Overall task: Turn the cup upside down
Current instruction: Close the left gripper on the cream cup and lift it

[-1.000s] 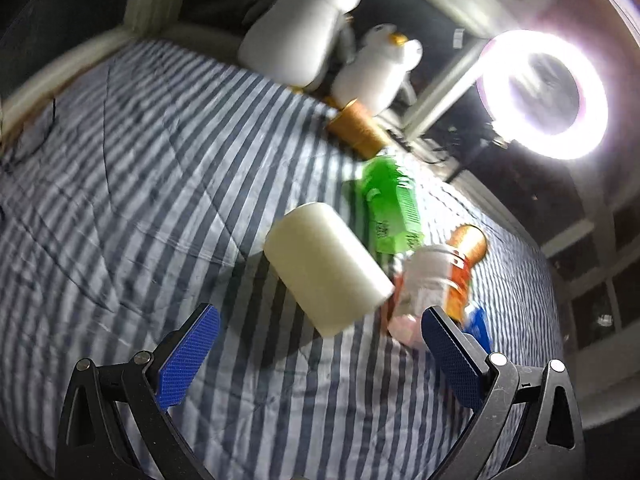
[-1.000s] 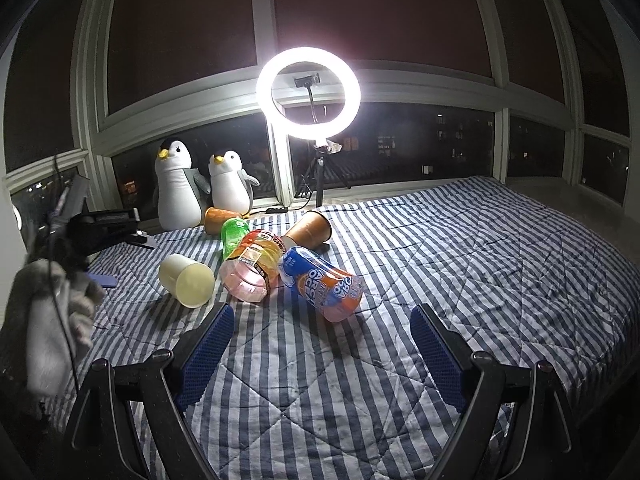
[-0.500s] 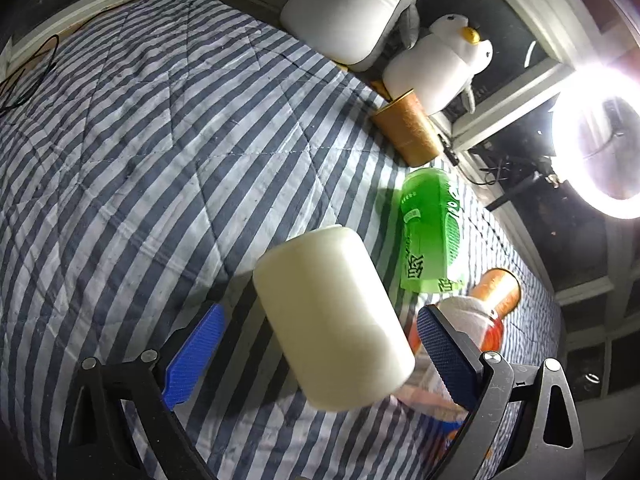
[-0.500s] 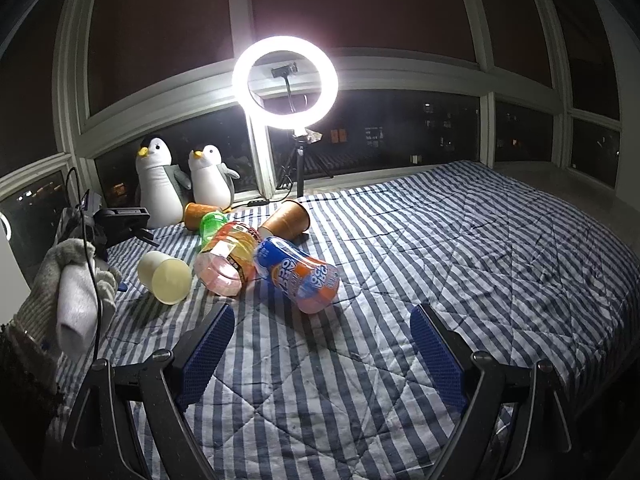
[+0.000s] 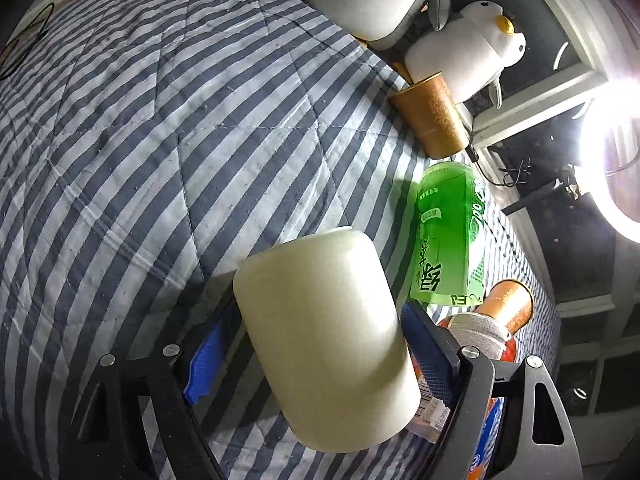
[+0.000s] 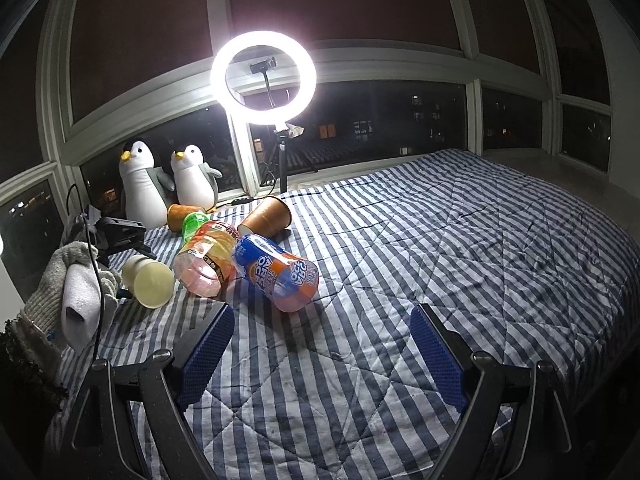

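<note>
My left hand-held gripper [image 5: 316, 364] straddles the pale cup [image 5: 328, 344], lying on its side on the striped bed [image 5: 140, 140]; whether the pads grip it I cannot tell. My right hand-held gripper [image 6: 322, 350] hangs open, empty.

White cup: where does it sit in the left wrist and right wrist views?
Left wrist: white cup fills lower centre, on its side between the left claw fingers.
Right wrist: white cup at left middle, mouth toward camera.
Shared landmark: green bottle just beyond it.
</note>
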`<action>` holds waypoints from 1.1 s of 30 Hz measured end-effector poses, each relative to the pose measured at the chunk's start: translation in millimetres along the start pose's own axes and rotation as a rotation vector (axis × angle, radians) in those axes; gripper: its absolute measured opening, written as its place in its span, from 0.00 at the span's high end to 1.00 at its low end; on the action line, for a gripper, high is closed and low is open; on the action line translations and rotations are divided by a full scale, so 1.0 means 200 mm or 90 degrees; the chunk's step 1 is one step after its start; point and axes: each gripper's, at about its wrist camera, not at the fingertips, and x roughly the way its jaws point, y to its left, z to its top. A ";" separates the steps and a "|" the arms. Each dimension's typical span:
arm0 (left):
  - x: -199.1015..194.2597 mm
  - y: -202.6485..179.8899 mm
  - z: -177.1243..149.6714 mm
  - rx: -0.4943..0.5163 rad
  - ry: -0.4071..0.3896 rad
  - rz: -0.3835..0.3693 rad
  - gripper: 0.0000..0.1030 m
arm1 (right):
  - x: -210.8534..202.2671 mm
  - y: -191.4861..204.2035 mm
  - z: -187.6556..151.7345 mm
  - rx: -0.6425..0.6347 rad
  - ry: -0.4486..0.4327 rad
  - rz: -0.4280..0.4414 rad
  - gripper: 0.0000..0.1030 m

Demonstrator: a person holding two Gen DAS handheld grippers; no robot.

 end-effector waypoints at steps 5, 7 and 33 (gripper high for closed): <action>-0.04 0.08 -0.02 -0.030 0.010 -0.027 0.19 | -0.01 0.01 0.00 -0.006 -0.006 0.001 0.16; -0.06 0.09 -0.03 -0.028 0.011 -0.036 0.19 | -0.01 0.01 0.00 -0.005 -0.006 0.003 0.16; -0.37 0.60 -0.36 -0.114 0.035 -0.181 0.21 | -0.06 0.29 -0.02 -0.085 -0.014 0.051 0.16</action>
